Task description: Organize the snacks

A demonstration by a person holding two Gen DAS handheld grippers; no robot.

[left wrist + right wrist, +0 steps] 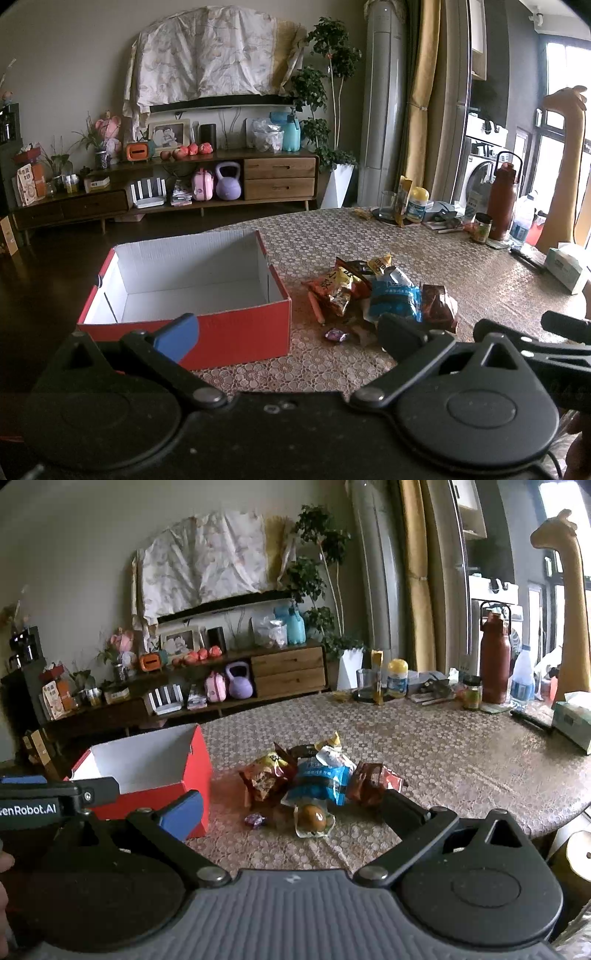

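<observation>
An open red cardboard box (236, 332) with a white inside stands empty on the left of the table; it also shows in the right wrist view (166, 794). A pile of snack packets lies to its right: a blue bag (397, 299) (319, 781), an orange bag (328, 284) (264, 775), a brown bag (437, 304) (367, 781), a sausage stick (316, 308), a purple candy (335, 335) (255, 820) and a packed brown egg (314, 818). My left gripper (288, 332) is open and empty, in front of the box and pile. My right gripper (291, 812) is open and empty, just before the egg.
The table has a patterned cloth (369, 240). At its far right stand a red flask (502, 201), a jar (482, 227), a glass (388, 205), a yellow-lidded tub (417, 203) and a tissue box (567, 267). A TV cabinet (184, 184) stands across the room.
</observation>
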